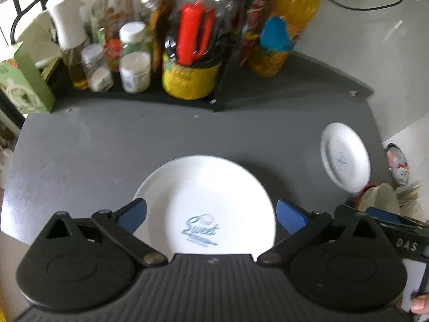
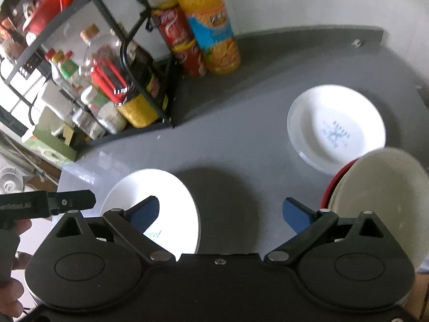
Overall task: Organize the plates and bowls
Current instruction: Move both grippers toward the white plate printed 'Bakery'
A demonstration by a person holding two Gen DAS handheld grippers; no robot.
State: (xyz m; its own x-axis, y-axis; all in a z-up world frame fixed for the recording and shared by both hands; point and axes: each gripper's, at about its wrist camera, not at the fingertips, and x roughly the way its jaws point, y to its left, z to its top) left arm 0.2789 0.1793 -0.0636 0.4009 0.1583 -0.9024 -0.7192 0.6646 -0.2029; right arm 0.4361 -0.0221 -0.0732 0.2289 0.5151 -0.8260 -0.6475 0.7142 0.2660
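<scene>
Left wrist view: grey counter [image 1: 80,147], bottles along its back edge; the spread, empty left gripper [image 1: 211,214] flanked a white round "Sweet" plate [image 1: 203,201] near the front edge. Right wrist view: the right gripper [image 2: 221,214] gaped empty; a second white plate [image 2: 335,131] lay toward the right edge, touching stacked cream bowls [image 2: 383,187].

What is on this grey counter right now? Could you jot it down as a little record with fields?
surface: grey counter
near plate: white, printed "Sweet", flat on the counter
far plate: white, blue print, flat on the counter
bowls: cream bowl nested in a red-rimmed one
left hand-held gripper: open, over the near plate
right hand-held gripper: open, empty
back: rack of bottles, orange drink bottle
</scene>
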